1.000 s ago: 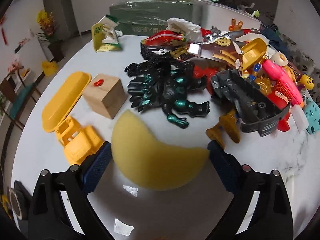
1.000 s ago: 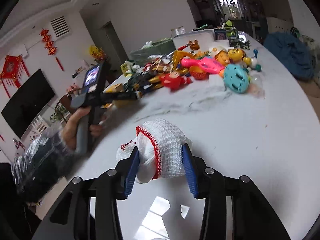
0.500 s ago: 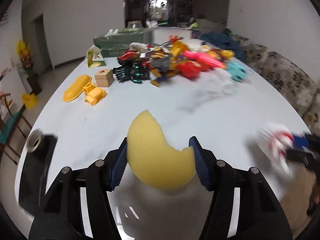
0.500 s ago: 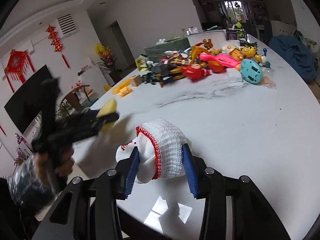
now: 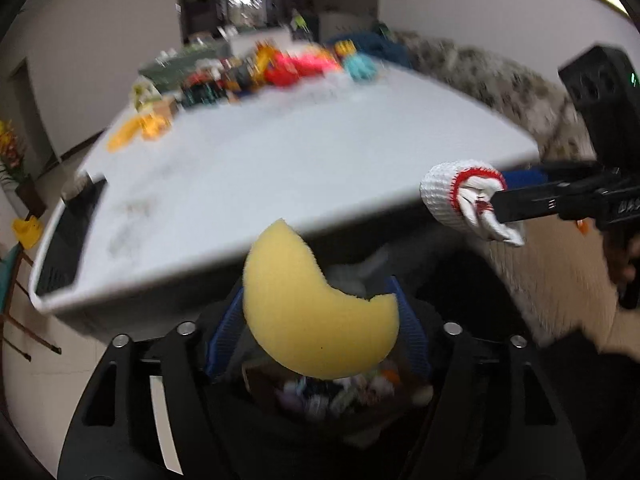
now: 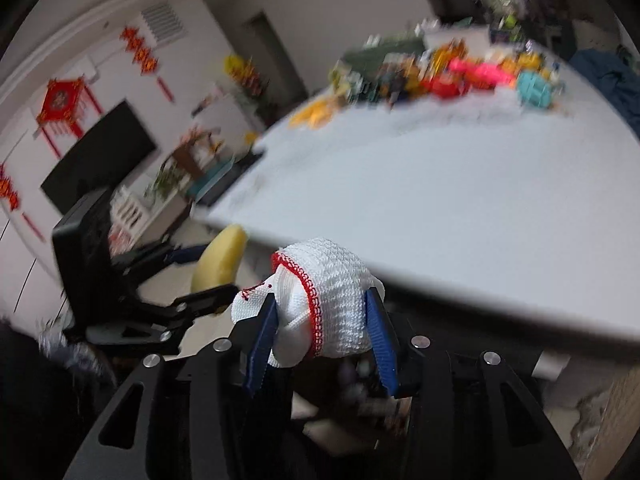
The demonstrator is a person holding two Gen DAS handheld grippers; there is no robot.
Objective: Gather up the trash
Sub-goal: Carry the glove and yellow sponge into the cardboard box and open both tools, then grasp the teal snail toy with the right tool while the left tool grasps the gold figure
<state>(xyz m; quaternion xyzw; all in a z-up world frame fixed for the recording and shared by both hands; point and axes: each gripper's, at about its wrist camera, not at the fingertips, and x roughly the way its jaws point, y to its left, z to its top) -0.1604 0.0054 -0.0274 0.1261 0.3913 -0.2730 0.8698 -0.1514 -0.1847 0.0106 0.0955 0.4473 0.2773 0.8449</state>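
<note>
My left gripper [image 5: 320, 320] has its fingers clamped on a yellow sponge piece [image 5: 316, 312], a crescent with a bite-shaped notch, held off the near edge of the desk [image 5: 280, 168]. My right gripper [image 6: 320, 328] is squeezed shut on a white knitted item with red trim [image 6: 328, 304], likely a glove or sock, also past the desk edge. Below both sits what looks like a dark bin with mixed rubbish [image 5: 340, 392], so I judge both pieces are at the drop stage.

Risks:
- Sponge is light and springy. It may stick to a blue finger pad [image 5: 224, 328] on opening or bounce off the rim onto the floor.
- Knit fabric could snag on a pad and hang, not fall.
- The two grippers are near each other over one opening and could collide if both go down together.
- If the bin mouth is off-centre under either hand, the release misses.

Hard to see:
- Bin rim and depth are hidden behind my own grippers and blurred in both views.
- Toy pile [image 5: 280, 68] at the far end of the desk is smeared; single toys not readable.
- Can't tell how much of the knit item is actually between the fingers.
- Dark flat thing [image 5: 68, 240] on the desk's left edge is unidentifiable.
</note>
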